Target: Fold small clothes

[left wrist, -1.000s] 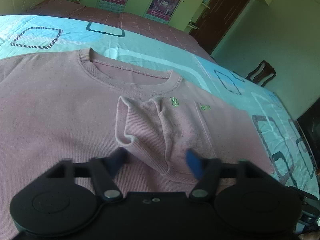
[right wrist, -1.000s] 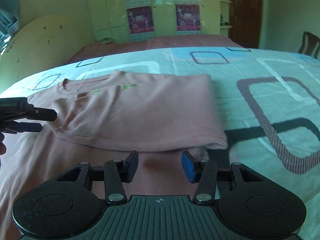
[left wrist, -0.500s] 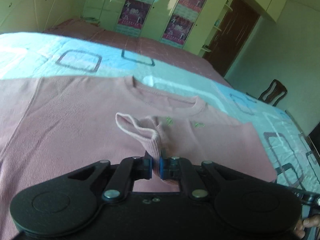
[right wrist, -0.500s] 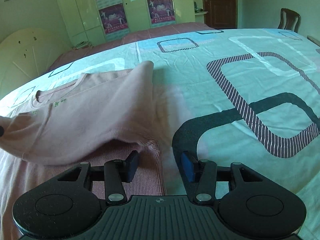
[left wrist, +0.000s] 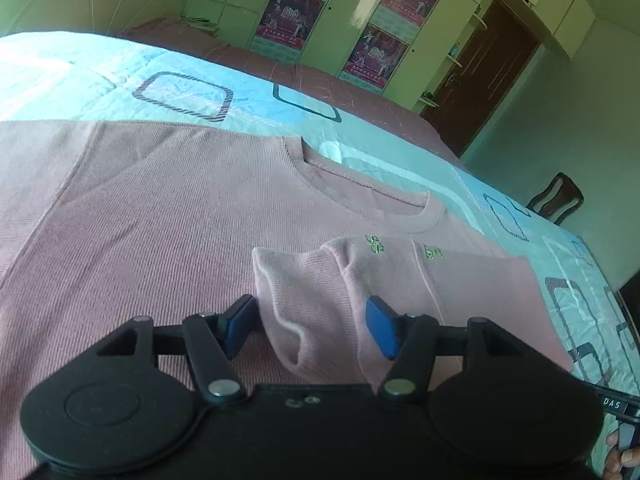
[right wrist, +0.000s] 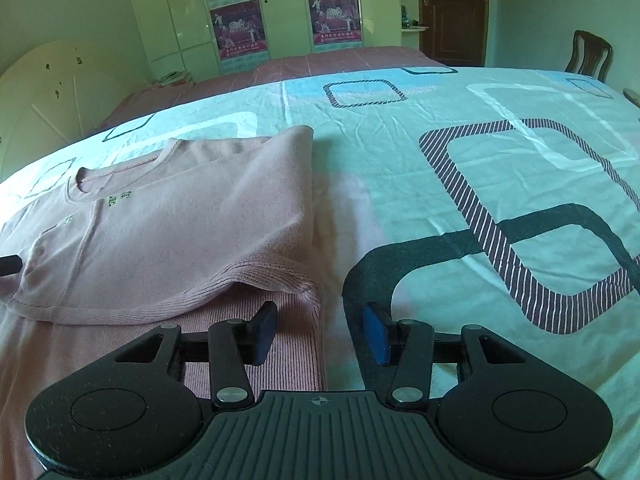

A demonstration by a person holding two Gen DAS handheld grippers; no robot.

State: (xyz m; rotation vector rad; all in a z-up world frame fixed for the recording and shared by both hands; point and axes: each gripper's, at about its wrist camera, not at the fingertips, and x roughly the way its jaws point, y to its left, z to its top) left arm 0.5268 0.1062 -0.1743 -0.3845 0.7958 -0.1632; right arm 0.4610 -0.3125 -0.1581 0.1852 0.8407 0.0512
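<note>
The left hand-held gripper point(left wrist: 312, 326) is hovering with its jaws spread wide, released and grasping nothing. Its blue pads point(left wrist: 382, 326) are standing on either side of the ribbed cuff of a folded-in sleeve point(left wrist: 308, 304), and whether they are touching the fabric cannot be told. That sleeve belongs to the dusty-pink ribbed knit sweater point(left wrist: 160, 216), which is lying flat on the bed ahead of and under this hand-held gripper, spread over a pale turquoise bedsheet printed with rounded squares point(left wrist: 180, 92).

The right hand-held gripper point(right wrist: 318, 338) is also standing wide open and empty. It is straddling the sweater's side edge at the hem point(right wrist: 296, 320), its left pad point(right wrist: 264, 332) over pink fabric and its right pad over bare sheet point(right wrist: 500, 184). The sweater's folded-over side panel point(right wrist: 180, 224) is lying ahead and to its left.
</note>
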